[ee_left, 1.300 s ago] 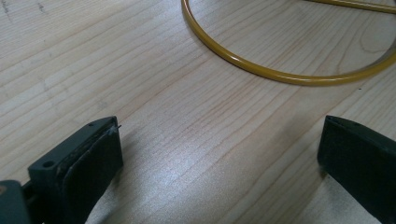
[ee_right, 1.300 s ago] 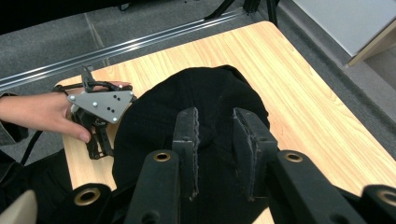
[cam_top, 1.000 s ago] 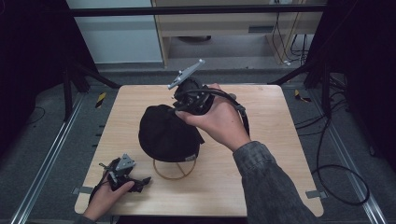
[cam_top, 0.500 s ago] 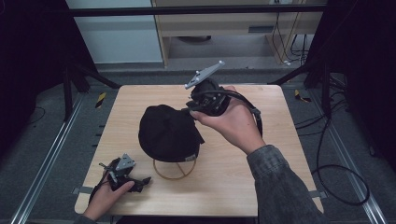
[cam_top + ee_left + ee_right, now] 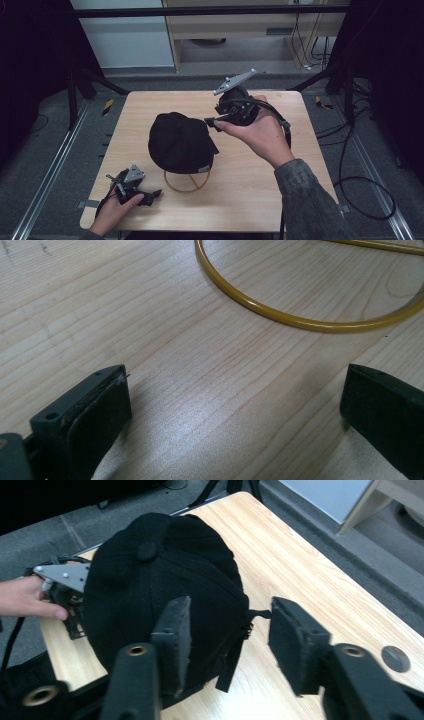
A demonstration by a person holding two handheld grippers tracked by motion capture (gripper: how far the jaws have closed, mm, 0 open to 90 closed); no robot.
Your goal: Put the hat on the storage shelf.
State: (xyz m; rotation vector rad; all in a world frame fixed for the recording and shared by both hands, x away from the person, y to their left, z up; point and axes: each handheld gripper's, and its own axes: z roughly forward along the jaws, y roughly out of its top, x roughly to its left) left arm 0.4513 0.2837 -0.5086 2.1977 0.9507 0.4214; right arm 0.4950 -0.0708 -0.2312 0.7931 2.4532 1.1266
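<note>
A black cap (image 5: 180, 142) sits on a yellow wire stand (image 5: 187, 182) in the middle of the wooden table (image 5: 250, 200). My right gripper (image 5: 210, 121) hovers just off the cap's right edge, pointing left at it. In the right gripper view the cap (image 5: 160, 580) lies close ahead; the right gripper (image 5: 230, 625) is open, its jaws have just been opening, and neither pad presses on anything. My left gripper (image 5: 152, 195) rests on the table at the front left. In its own view the left gripper (image 5: 235, 405) stands open over bare wood, short of the stand's ring (image 5: 300, 315).
The right gripper's cable (image 5: 280, 125) loops over the table's right side and down to the floor. Dark frame posts (image 5: 75, 95) stand at the table's far corners. A shelf unit (image 5: 240, 30) lies beyond the far edge.
My right hand has carried its gripper to the right, off the top of the cap, and the jaws have parted. The cap stays on its stand. The left gripper has not moved.
</note>
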